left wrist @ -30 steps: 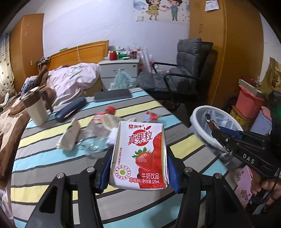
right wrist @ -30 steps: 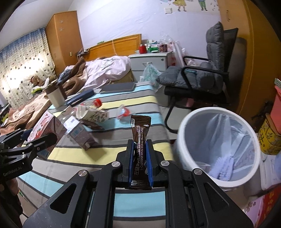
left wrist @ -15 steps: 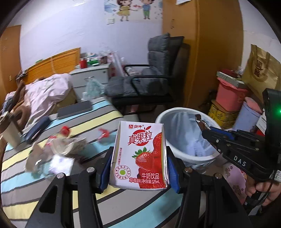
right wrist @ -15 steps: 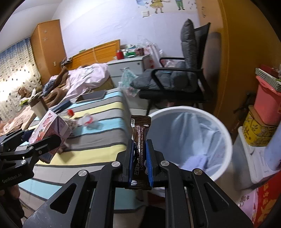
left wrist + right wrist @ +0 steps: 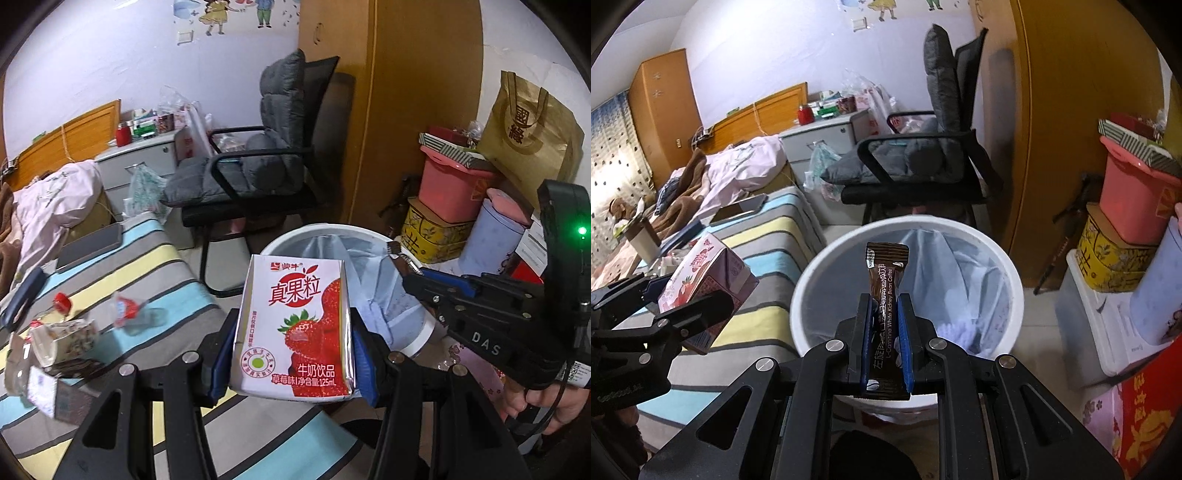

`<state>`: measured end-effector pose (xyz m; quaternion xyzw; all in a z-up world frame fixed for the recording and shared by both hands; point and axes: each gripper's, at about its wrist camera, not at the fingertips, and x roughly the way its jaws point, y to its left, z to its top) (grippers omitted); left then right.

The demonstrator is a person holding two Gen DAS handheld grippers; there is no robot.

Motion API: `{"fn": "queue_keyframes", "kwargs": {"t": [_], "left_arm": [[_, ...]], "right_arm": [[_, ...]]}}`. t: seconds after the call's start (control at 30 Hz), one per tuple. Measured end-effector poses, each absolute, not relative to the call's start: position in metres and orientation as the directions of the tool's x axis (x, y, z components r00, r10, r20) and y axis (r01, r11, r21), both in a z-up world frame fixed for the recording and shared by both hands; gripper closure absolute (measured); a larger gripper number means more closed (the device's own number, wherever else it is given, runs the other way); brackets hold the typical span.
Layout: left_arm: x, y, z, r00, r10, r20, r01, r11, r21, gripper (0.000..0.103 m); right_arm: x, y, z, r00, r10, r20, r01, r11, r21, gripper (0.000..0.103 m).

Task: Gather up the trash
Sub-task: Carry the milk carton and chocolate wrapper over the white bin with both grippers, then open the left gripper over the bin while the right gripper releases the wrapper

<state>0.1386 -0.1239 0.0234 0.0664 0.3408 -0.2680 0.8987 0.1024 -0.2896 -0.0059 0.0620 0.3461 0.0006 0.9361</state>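
Note:
My left gripper (image 5: 293, 354) is shut on a strawberry milk carton (image 5: 295, 325), white and red, held upright beside the near rim of the white trash bin (image 5: 321, 230). My right gripper (image 5: 884, 332) is shut on a brown coffee sachet (image 5: 884, 284), which stands upright over the white trash bin (image 5: 827, 258) lined with a pale blue bag. In the right wrist view the left gripper (image 5: 683, 295) with the carton (image 5: 709, 273) shows at the left, over the striped table edge. In the left wrist view the right gripper (image 5: 410, 273) reaches over the bin from the right.
Several pieces of trash (image 5: 62, 336) lie on the striped table (image 5: 155, 266), with a red-capped wrapper (image 5: 123, 308) among them. A black chair (image 5: 258, 177) stands behind the bin. Boxes and a pink tub (image 5: 454, 192) are stacked to the right. A phone (image 5: 738, 208) lies on the table's far end.
Both grippers have swung from over the table toward the bin, each keeping its load. The sachet now hangs over the bin's opening and the carton is at its rim.

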Motion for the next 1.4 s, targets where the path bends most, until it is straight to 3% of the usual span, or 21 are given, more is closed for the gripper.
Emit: {"fn": "queue_keyframes", "kwargs": {"t": [0.87, 1.0, 1.07, 1.13, 1.17, 1.4], "left_arm": [[0.181, -0.163, -0.01, 0.542, -0.451, -0.709, 0.534, 0.836, -0.124, 0.045], [0.182, -0.162, -0.008, 0.551, -0.445, -0.706, 0.528, 0.841, -0.118, 0.033], [0.183, -0.16, -0.007, 0.545, -0.46, -0.701, 0.529, 0.837, -0.137, 0.032], [0.183, -0.159, -0.007, 0.548, -0.457, -0.701, 0.528, 0.839, -0.134, 0.031], [0.183, -0.159, -0.007, 0.552, -0.452, -0.701, 0.524, 0.842, -0.131, 0.031], [0.178, -0.15, -0.002, 0.571, -0.445, -0.69, 0.507, 0.852, -0.13, 0.031]], "right_arm": [[0.134, -0.317, -0.034, 0.683, -0.009, -0.731, 0.079, 0.995, 0.061, 0.087], [0.136, -0.319, -0.036, 0.678, -0.021, -0.735, 0.093, 0.994, 0.058, 0.086], [0.136, -0.319, -0.035, 0.679, -0.027, -0.734, 0.099, 0.993, 0.056, 0.081], [0.137, -0.319, -0.035, 0.678, -0.034, -0.734, 0.105, 0.993, 0.051, 0.062], [0.137, -0.318, -0.035, 0.68, -0.036, -0.732, 0.107, 0.993, 0.052, 0.059], [0.133, -0.316, -0.03, 0.691, -0.034, -0.722, 0.107, 0.993, 0.055, 0.058]]}}
